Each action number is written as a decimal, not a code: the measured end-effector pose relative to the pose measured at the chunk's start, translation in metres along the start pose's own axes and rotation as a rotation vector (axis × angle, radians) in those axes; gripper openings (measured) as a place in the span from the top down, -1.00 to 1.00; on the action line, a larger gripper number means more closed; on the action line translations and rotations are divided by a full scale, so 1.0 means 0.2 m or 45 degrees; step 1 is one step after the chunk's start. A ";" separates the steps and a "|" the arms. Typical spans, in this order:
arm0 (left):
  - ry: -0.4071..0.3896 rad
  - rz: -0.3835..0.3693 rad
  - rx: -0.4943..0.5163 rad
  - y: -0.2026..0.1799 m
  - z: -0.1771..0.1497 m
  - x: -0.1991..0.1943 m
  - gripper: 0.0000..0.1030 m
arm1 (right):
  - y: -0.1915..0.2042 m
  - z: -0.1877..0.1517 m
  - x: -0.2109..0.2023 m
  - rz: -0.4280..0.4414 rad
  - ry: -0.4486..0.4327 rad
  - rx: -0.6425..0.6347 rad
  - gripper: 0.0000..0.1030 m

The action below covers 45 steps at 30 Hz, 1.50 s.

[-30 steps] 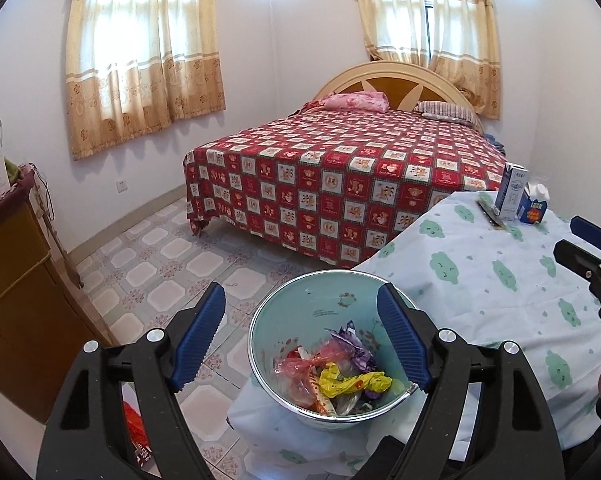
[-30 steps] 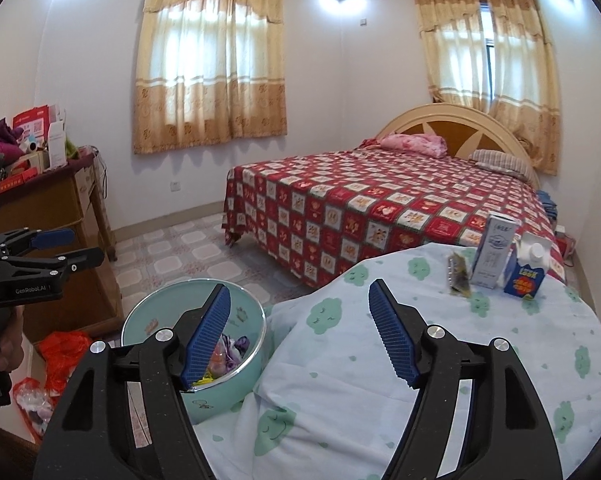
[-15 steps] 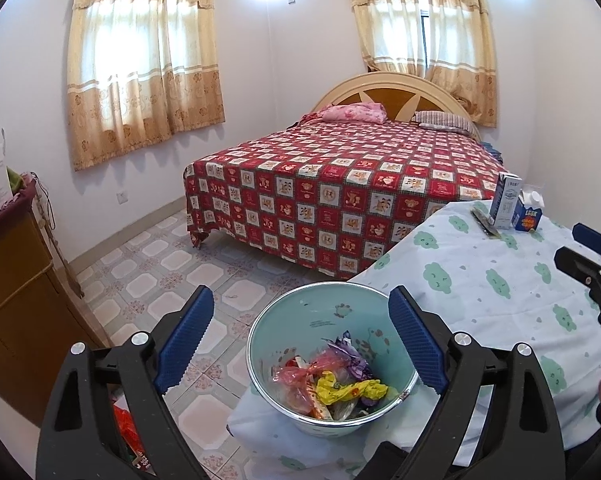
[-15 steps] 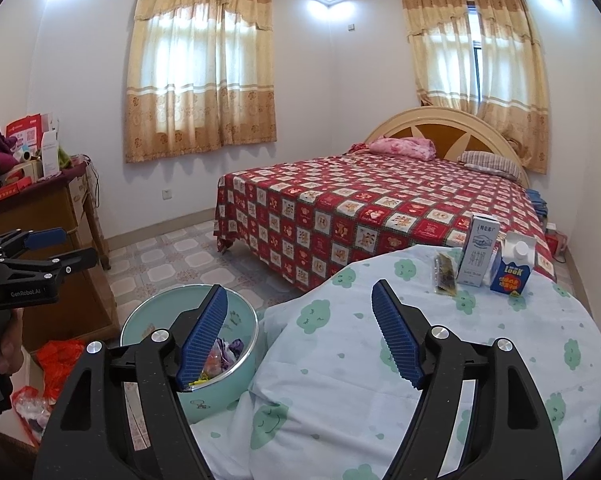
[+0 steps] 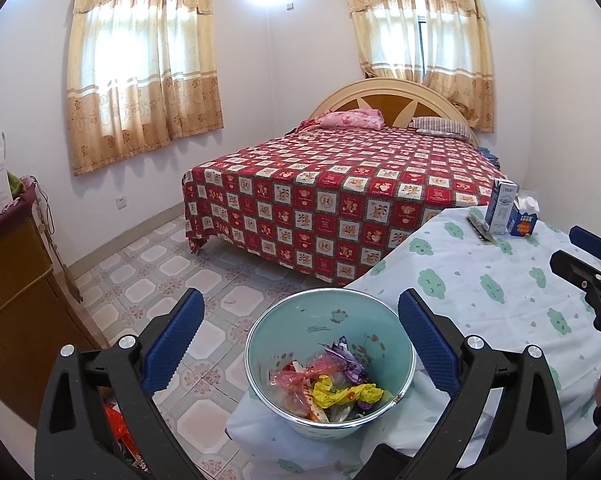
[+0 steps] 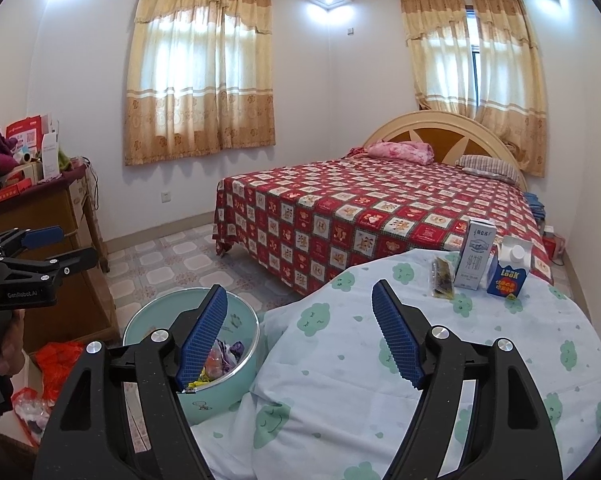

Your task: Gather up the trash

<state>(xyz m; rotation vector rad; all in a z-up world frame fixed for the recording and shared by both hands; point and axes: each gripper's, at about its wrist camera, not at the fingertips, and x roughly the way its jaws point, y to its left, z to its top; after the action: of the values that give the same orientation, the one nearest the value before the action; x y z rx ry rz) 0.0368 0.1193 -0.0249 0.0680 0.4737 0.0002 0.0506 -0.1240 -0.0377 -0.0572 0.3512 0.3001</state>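
Teal bowl (image 5: 330,360) holds the wrappers (image 5: 324,384); above it our left gripper (image 5: 300,340) has just been opening — wide apart, nothing between. Right gripper (image 6: 300,336) beside the bowl gapes empty; cartons (image 6: 488,266) beyond the bowl wait — next, we judge.

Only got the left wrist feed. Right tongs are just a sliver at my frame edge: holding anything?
Observer: No. The right tongs stand open and empty above the cloud-print white tablecloth.
Operator: Any trash outside the mint-green round bin that my tongs block?
Observer: A crumpled red plastic bag lies on the floor beside the brown wooden cabinet.
Operator: Anything past the bed?
Observer: A red box-like thing sits on the floor by the far wall.
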 end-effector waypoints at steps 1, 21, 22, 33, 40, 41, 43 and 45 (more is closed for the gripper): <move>0.002 0.001 0.002 0.00 0.00 0.00 -0.86 | 0.00 0.00 0.00 0.001 0.000 0.000 -0.44; 0.000 0.028 0.041 -0.02 0.01 0.00 -0.88 | -0.01 0.02 -0.03 -0.017 -0.031 0.017 -0.50; 0.000 0.031 0.042 -0.02 0.01 0.00 -0.88 | -0.01 0.02 -0.04 -0.018 -0.034 0.017 -0.50; 0.020 0.038 0.054 -0.02 -0.01 0.02 -0.88 | -0.02 0.02 -0.04 -0.027 -0.042 0.020 -0.54; 0.022 0.054 0.049 -0.02 -0.01 0.03 -0.88 | -0.05 0.02 -0.04 -0.044 -0.047 0.037 -0.56; 0.017 0.055 0.054 -0.02 -0.01 0.03 -0.88 | -0.05 0.02 -0.04 -0.047 -0.048 0.041 -0.56; 0.009 0.060 0.062 -0.02 -0.01 0.02 -0.88 | -0.06 0.01 -0.04 -0.053 -0.048 0.046 -0.57; 0.012 0.045 0.066 -0.03 -0.01 0.02 -0.88 | -0.07 0.01 -0.04 -0.059 -0.046 0.049 -0.58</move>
<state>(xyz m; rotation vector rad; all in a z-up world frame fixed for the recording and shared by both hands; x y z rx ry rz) 0.0395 0.1134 -0.0296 0.1276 0.4819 0.0230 0.0482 -0.1388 -0.0339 -0.0221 0.3189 0.2478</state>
